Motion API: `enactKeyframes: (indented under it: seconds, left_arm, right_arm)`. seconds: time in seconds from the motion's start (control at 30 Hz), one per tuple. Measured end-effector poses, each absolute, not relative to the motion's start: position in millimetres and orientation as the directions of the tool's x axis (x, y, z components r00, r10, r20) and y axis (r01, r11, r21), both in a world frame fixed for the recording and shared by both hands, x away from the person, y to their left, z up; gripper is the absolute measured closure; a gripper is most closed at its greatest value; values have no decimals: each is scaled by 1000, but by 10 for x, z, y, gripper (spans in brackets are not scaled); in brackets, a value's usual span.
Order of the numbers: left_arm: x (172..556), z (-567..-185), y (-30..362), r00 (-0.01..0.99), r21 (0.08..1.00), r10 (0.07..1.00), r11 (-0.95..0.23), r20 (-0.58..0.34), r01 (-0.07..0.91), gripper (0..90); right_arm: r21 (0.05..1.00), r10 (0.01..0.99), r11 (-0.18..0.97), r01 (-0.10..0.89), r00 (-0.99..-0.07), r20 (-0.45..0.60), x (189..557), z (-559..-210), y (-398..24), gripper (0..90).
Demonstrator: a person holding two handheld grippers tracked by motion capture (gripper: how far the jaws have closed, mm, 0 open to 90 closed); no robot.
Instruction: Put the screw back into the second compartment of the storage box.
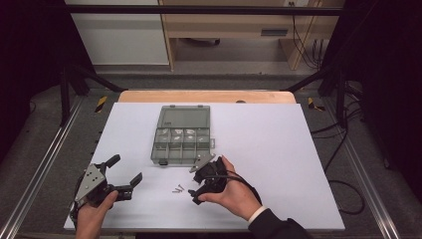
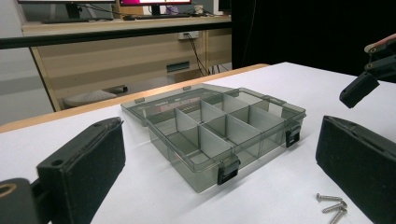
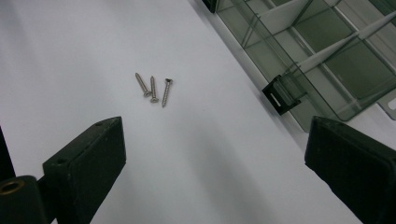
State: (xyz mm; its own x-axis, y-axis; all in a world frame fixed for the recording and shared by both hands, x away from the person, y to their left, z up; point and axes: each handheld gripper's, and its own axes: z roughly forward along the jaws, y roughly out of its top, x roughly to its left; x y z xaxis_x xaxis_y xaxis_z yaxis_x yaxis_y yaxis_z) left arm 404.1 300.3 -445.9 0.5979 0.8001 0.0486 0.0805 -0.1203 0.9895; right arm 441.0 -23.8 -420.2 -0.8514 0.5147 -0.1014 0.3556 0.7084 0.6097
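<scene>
On the white surface (image 1: 278,149): a clear grey plastic box, three small screws, and two hand-held tools.
Box (image 1: 182,135): it lies near the middle of the surface, toward the far side. Its lid (image 1: 184,118) is open and lies back flat behind it. Thin walls divide the inside into small compartments; in the high view the far row seems to hold small pale pieces, but they are too small to tell what they are.
Latches: two black latches sit on the near wall of the box; one (image 3: 280,94) is seen close in the right gripper view, and another (image 2: 228,171) in the left gripper view.
Screws (image 1: 177,188): three silver screws lie together on the bare surface, just in front of the box and apart from it. They lie between the two tools. In the right gripper view the screws (image 3: 153,88) are almost parallel, close to each other, with the heads at different ends.
Left tool (image 1: 128,175): a hand (image 1: 92,214) holds it at the near left corner of the surface. Its jaws stand wide apart and hold nothing. In its own view the box (image 2: 219,128) is ahead between the jaws and the screws (image 2: 332,206) are low at the right.
Right tool (image 1: 198,184): a hand (image 1: 234,191) with a dark sleeve (image 1: 276,226) holds it just in front of the near right corner of the box. Its jaws are also wide apart and empty, and the screws are ahead of them, not touched.
Background: beyond the surface there are a grey floor and a pale wooden desk (image 1: 234,30).
</scene>
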Motion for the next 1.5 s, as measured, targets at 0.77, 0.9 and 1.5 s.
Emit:
enactKeyframes:
  seconds: [0.77, 0.9, 1.5]
  left_arm:
    - [4037, -4440, 2996, 601, 992, 797, -111, 56, 56, 13]
    - [4036, -4437, 2996, 602, 993, 796, -110, 56, 52, 13]
    - [4038, -4436, 2999, 598, 993, 799, -108, 56, 52, 14]
  right_arm:
    - [595, 516, 707, 381, -854, -67, 4522, -4233, -42, 69]
    - [585, 512, 715, 383, -857, -65, 4530, -4245, -21, 68]
    - [572, 507, 721, 392, -860, -49, 4582, -4293, 76, 198]
